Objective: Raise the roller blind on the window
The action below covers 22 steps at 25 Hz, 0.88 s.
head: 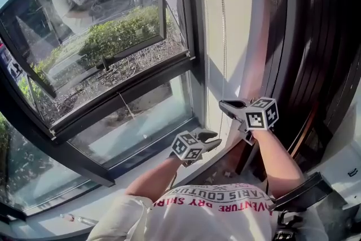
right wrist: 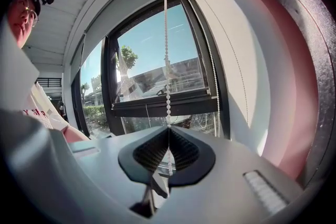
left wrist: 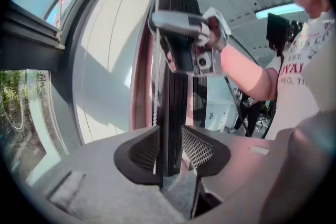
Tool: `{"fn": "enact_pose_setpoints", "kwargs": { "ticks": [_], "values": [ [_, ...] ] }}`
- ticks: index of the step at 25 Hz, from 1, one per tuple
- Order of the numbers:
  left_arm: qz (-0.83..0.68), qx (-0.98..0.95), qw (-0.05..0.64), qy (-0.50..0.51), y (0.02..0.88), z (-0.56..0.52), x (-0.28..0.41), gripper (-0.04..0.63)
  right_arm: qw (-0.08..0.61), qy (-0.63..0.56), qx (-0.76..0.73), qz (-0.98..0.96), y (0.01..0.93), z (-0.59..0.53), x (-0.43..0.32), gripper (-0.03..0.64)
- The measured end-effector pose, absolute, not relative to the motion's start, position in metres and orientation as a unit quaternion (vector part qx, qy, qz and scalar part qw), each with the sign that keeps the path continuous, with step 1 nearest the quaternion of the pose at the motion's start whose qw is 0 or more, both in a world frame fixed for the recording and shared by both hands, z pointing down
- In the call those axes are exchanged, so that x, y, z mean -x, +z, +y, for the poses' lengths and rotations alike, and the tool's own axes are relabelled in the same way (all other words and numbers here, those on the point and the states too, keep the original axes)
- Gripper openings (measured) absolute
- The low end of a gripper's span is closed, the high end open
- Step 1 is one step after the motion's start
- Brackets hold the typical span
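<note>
**Item 1. White plastic bead chain** [right wrist: 167, 71] of the roller blind. A fine string of small round beads hangs straight down the pale cream, smooth-plastered window reveal [head: 237, 36], on the right of the window. Its second strand lies against the reveal just beside it. The blind's own fabric is not clearly made out. The panes stand uncovered, and the chain runs up to the head of the recess.

**Item 2. Grey moulded right gripper** [right wrist: 168, 152], with black ribbed pads. The pads are pressed together with the chain pinched between them, and beads show above and below the nip. In the head view it is the higher of the two tools, its nose against the reveal. The bare forearm behind it is stretched forward, and the tool tips slightly downward.

**Item 3. Grey moulded left gripper** [left wrist: 170, 152], of the same pattern. Its jaws stand apart, and the chain runs down close along the inner face of one pad without being squeezed. It sits lower than the right gripper and nearer the sill, with the forearm bent in from the body.

**Item 4. Black metal-framed window** [head: 130, 93]. It has glossy glass and one sash tilted, with shrubs and gravel outside.

**Item 5. Dark brown ribbed vertical panel** [head: 321, 65]. It is slatted and semi-gloss and stands right of the reveal.

**Item 6. White cotton T-shirt with red lettering** [head: 220, 211], worn by the person.
</note>
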<state>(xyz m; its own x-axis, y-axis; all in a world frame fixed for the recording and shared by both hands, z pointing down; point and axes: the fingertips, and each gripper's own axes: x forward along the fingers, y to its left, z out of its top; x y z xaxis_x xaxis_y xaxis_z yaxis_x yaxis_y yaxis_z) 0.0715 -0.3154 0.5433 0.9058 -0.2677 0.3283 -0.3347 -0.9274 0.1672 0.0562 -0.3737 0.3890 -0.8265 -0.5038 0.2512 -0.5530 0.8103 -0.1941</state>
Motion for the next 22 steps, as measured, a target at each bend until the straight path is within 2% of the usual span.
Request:
{"fn": "enact_pose_setpoints", "kwargs": {
  "ticks": [7,12,18,20,22],
  "values": [
    [-0.157,-0.984,0.077,0.023,0.406,-0.343,-0.061,0.141,0.097,0.126,-0.286,-0.945,0.389,-0.369,-0.062,0.008],
    [-0.160,-0.987,0.025,-0.005,0.314,-0.361,-0.067,0.140,0.099,0.124,-0.282,-0.946,0.385,-0.365,-0.060,0.008],
    [-0.176,-0.984,0.007,-0.028,0.243,-0.379,-0.077,0.134,0.099,0.124,-0.278,-0.947,0.384,-0.362,-0.058,0.008],
    [-0.183,-0.983,0.006,-0.030,0.231,-0.383,-0.080,0.123,0.098,0.124,-0.278,-0.948,0.384,-0.363,-0.058,0.008],
    [-0.190,-0.981,0.006,-0.023,0.227,-0.387,-0.084,0.052,0.097,0.124,-0.277,-0.948,0.386,-0.363,-0.058,0.008]
  ]
}}
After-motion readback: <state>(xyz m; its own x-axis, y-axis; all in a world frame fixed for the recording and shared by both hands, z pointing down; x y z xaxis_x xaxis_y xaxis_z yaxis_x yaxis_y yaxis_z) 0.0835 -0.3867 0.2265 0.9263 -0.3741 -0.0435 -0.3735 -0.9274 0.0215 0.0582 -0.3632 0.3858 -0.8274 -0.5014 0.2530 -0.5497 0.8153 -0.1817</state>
